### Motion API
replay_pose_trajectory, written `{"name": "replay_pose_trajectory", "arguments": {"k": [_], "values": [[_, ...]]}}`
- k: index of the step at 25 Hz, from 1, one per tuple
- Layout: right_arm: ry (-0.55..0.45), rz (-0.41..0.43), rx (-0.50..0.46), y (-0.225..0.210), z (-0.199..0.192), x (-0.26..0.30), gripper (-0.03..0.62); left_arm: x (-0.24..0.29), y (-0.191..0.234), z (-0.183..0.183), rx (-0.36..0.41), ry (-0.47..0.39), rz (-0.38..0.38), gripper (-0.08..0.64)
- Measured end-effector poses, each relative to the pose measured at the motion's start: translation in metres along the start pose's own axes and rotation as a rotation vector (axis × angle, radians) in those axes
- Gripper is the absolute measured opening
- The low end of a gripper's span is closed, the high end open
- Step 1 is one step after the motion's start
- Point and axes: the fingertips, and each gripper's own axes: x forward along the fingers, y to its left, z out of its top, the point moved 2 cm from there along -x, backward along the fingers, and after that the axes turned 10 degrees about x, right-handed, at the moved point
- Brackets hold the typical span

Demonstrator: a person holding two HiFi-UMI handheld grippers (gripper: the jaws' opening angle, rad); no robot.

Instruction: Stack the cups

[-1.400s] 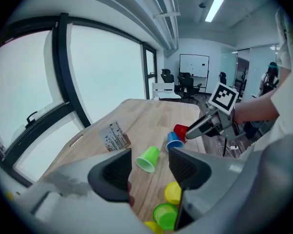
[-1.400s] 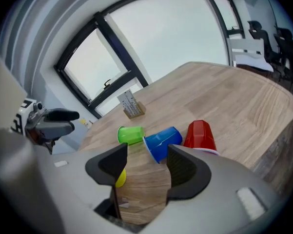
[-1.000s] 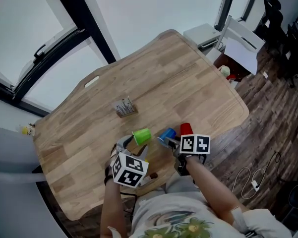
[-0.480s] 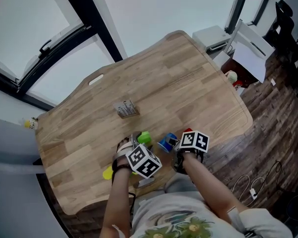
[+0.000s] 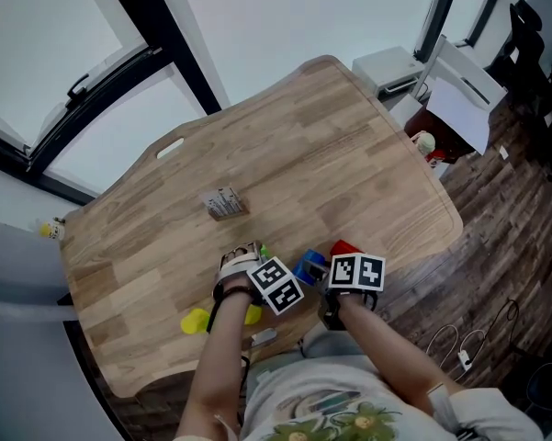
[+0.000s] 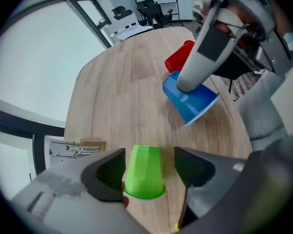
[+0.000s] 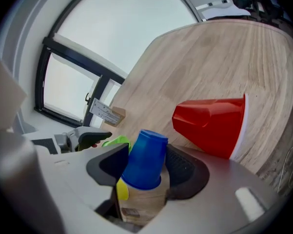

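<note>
A green cup (image 6: 144, 175) stands upside down on the wooden table (image 5: 349, 154), between the jaws of my left gripper (image 6: 148, 162). Those jaws have just been opening, and their pads stand clear of the cup. From the head view only a sliver of the green cup (image 5: 264, 251) shows beyond the left gripper (image 5: 250, 255). My right gripper (image 7: 147, 165) is shut on a blue cup (image 7: 146, 155), its jaws having just closed a little further on it. The blue cup (image 6: 191, 101) hangs tilted. A red cup (image 7: 212, 126) lies on its side beside it. A yellow cup (image 5: 195, 321) sits near the table's front edge.
A small block with a printed tag (image 5: 223, 202) rests mid-table beyond the cups. The table's front edge runs just behind both grippers. A white cabinet (image 5: 390, 67) and chair (image 5: 468, 90) stand past the far right corner, windows along the left.
My left gripper has come down toward the table and rolled, its jaws now wider around the green cup. The yellow cup has come into view. The right gripper has barely moved.
</note>
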Motion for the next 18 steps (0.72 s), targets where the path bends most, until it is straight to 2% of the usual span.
{"name": "replay_pose_trajectory", "arguments": {"k": [6, 8, 9, 14, 18], "values": [[-0.012, 0.014, -0.058, 0.001, 0.001, -0.012, 0.238, 0.014, 0.002, -0.007, 0.016, 0.066, 0.021, 0.327], [-0.017, 0.015, -0.066, 0.001, 0.002, -0.014, 0.238, 0.014, 0.006, -0.008, 0.007, 0.064, 0.062, 0.226], [-0.018, 0.016, -0.07, 0.001, 0.002, -0.015, 0.236, 0.013, 0.008, -0.008, -0.005, 0.056, 0.073, 0.216], [-0.025, 0.024, -0.089, 0.005, 0.003, -0.019, 0.235, -0.006, 0.016, -0.011, -0.133, -0.035, 0.096, 0.216], [-0.045, 0.038, -0.126, 0.015, 0.004, -0.022, 0.233, -0.036, 0.029, -0.021, -0.292, -0.152, 0.145, 0.216]]}}
